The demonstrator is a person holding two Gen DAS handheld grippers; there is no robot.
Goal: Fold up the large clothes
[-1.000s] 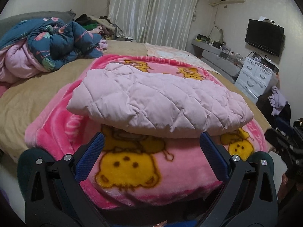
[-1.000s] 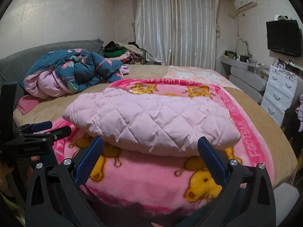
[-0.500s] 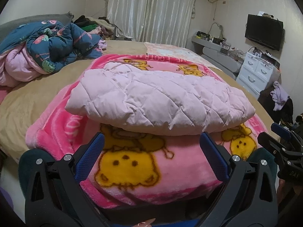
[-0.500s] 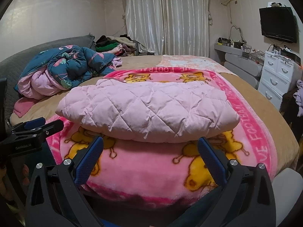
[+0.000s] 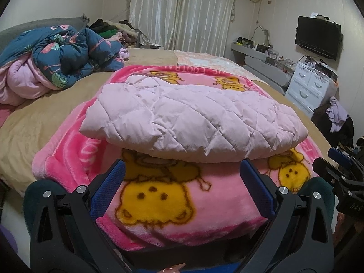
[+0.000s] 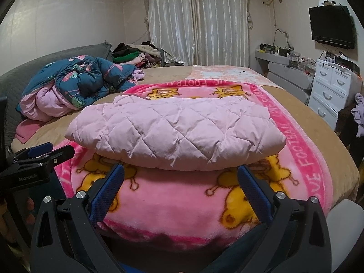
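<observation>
A pale pink quilted jacket [image 5: 193,122] [image 6: 177,134] lies folded into a thick bundle on a bright pink blanket with yellow cartoon figures [image 5: 159,200] [image 6: 173,200], spread over the bed. My left gripper [image 5: 182,177] is open, held just short of the jacket's near edge, nothing between its blue pads [image 5: 109,188]. My right gripper [image 6: 180,177] is also open, a little in front of the jacket, empty. Each gripper shows at the edge of the other's view: the right gripper [image 5: 339,173] and the left gripper [image 6: 43,161].
A crumpled blue floral duvet with pink lining [image 5: 54,66] [image 6: 77,86] lies at the bed's far left. A clothes pile [image 6: 136,54] sits by the curtains. White drawers [image 6: 334,86], a wall TV [image 5: 318,36] and a chair with clothes [image 5: 336,118] stand to the right.
Both grippers have drifted slightly, so the jacket sits a touch lower and nearer in both views. Jacket and blanket have not moved. Both jaws stay open.
</observation>
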